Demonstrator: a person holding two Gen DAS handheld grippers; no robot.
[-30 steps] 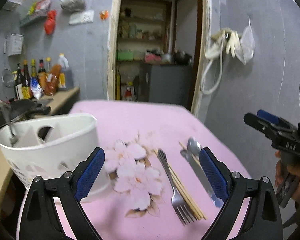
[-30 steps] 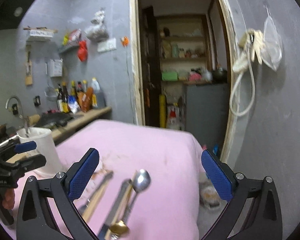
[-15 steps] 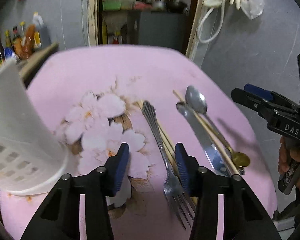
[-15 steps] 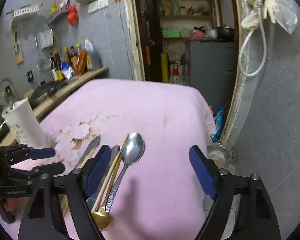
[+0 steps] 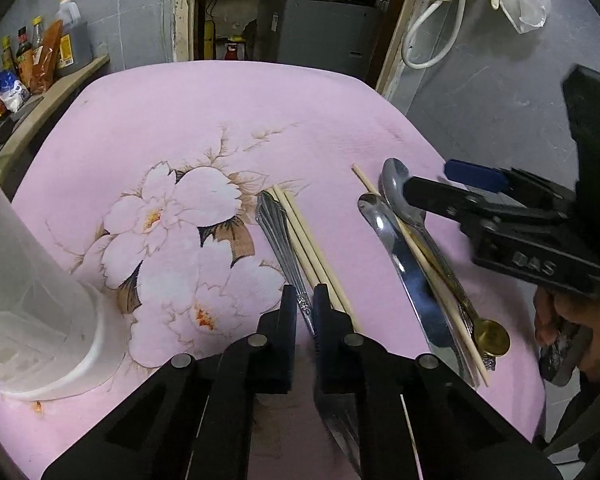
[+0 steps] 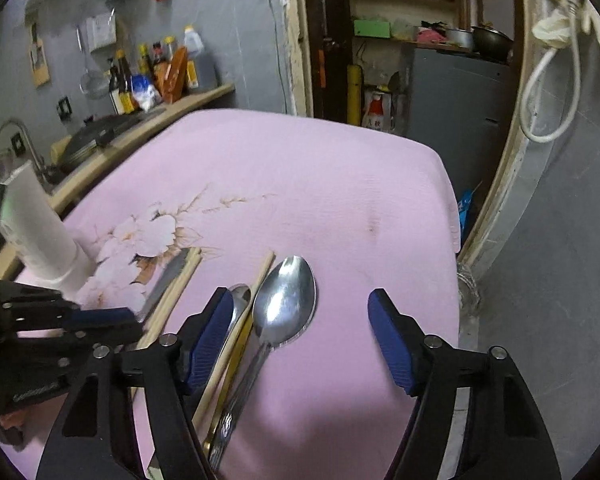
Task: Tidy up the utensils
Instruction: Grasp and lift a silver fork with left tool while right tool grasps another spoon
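A steel fork (image 5: 286,248) lies on the pink flowered cloth with a pair of wooden chopsticks (image 5: 312,252) beside it. My left gripper (image 5: 305,304) is shut on the fork's handle. To the right lie a table knife (image 5: 404,264), a single chopstick (image 5: 420,260) and a steel spoon (image 6: 286,300). My right gripper (image 6: 300,332) is open, low over the spoon's bowl and neck, one finger on either side. A white utensil holder (image 5: 24,288) stands at the left.
The table's right edge (image 6: 452,216) drops beside a grey wall and door frame. A counter with bottles (image 6: 152,76) and a tap (image 6: 16,136) runs along the left. An open doorway with shelves lies beyond the far edge.
My left gripper came down and closed from wide open onto the fork's handle. My right gripper tilted down and moved in over the spoon, narrowing a little.
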